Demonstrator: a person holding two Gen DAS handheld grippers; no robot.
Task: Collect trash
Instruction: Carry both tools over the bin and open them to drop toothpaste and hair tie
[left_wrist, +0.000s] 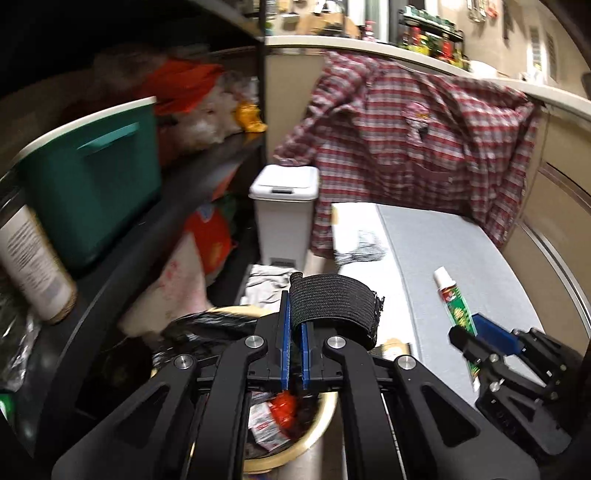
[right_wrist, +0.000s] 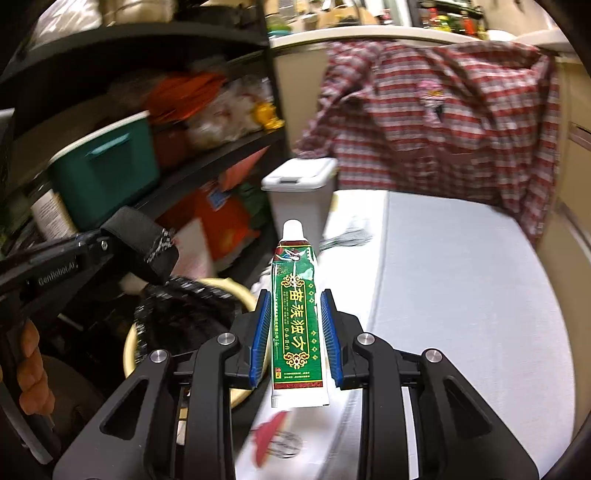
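My left gripper (left_wrist: 294, 325) is shut on a black elastic strap (left_wrist: 332, 304), which loops over its right finger. It hangs above a cream round bin (left_wrist: 295, 448) lined with a black bag (left_wrist: 210, 326) and holding wrappers. My right gripper (right_wrist: 295, 321) is shut on a green tube with a white cap (right_wrist: 297, 314), held upright between the blue pads. In the left wrist view the same tube (left_wrist: 452, 295) and right gripper (left_wrist: 480, 339) show at the lower right. In the right wrist view the strap (right_wrist: 142, 243) and the bin (right_wrist: 236, 288) lie to the left.
A white lidded pedal bin (left_wrist: 282, 218) stands ahead by a black shelf unit (left_wrist: 177, 195) with a teal box (left_wrist: 92, 184) and bags. A red plaid shirt (left_wrist: 417, 147) hangs from a counter over a grey padded surface (left_wrist: 461, 251). A hand (right_wrist: 31, 373) grips the left tool.
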